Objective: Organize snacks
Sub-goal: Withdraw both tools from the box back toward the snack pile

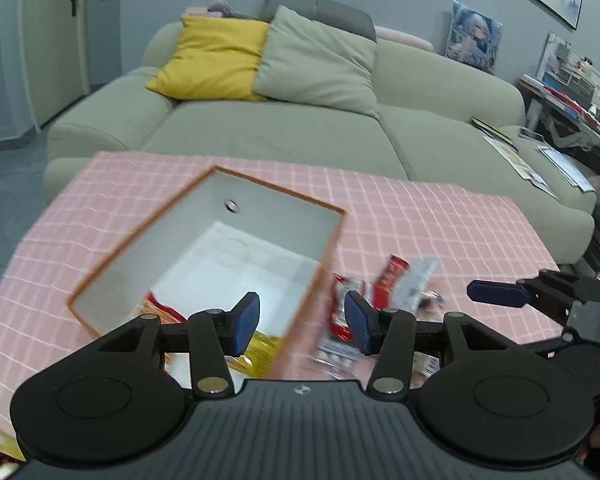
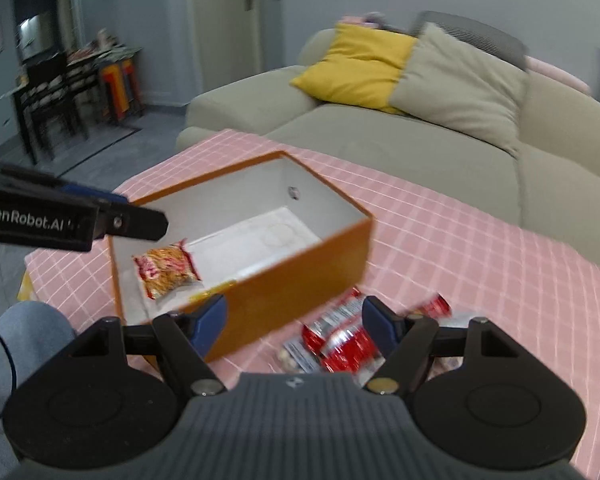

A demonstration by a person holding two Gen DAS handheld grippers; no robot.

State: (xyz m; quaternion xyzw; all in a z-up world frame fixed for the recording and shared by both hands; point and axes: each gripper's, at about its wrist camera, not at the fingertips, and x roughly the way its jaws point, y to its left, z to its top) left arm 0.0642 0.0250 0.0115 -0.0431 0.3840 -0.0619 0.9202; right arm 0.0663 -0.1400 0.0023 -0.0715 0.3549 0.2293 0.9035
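Note:
An orange box (image 1: 304,316) with a white inside stands open on the pink checked table; it also shows in the right wrist view (image 2: 300,276). A red-and-yellow snack packet (image 2: 166,270) lies inside it, also seen in the left wrist view (image 1: 162,310). Several red and silver snack packets (image 2: 342,340) lie on the cloth right of the box, also in the left wrist view (image 1: 384,300). My left gripper (image 1: 302,322) is open and empty above the box's near right wall. My right gripper (image 2: 294,326) is open and empty above the box's near corner and the loose packets.
The pink checked tablecloth (image 1: 440,216) covers the table. A beige sofa (image 1: 284,128) with a yellow cushion (image 1: 216,58) stands behind it. Papers (image 1: 516,156) lie on the sofa's right end. A dark chair and shelf (image 2: 52,92) stand far left.

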